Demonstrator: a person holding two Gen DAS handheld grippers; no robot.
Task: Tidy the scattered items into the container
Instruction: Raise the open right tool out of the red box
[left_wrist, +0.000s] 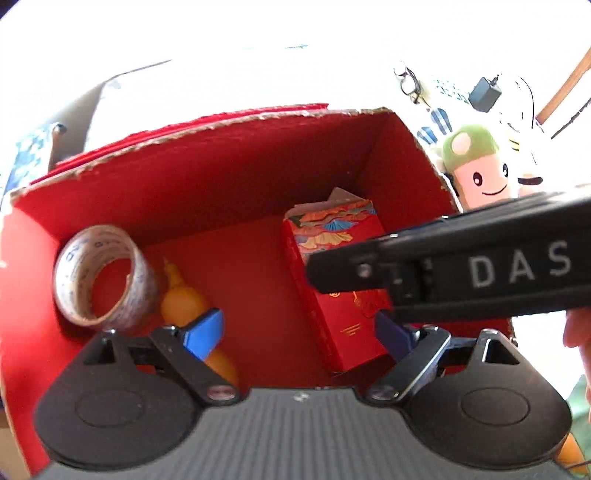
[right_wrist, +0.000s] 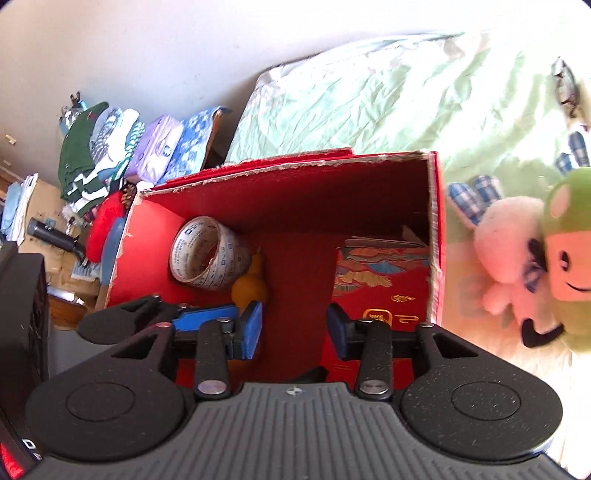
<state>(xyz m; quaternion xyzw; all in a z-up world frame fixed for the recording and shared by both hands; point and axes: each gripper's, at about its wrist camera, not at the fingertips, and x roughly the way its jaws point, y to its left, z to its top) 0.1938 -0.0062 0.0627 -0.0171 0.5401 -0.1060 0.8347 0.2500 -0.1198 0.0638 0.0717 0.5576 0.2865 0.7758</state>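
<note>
Both grippers' jaws apart, empty, over red box (left_wrist: 229, 173) w/ tape roll (left_wrist: 105, 275)

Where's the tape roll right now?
The tape roll lies inside the red box, on the left in both views, against the left wall beside the orange gourd.

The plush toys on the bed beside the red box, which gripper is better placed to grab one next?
Probably the right gripper. It is open and empty, and the green mushroom plush and white plush lie right of the red box. The left gripper, also open, sits farther left.
</note>
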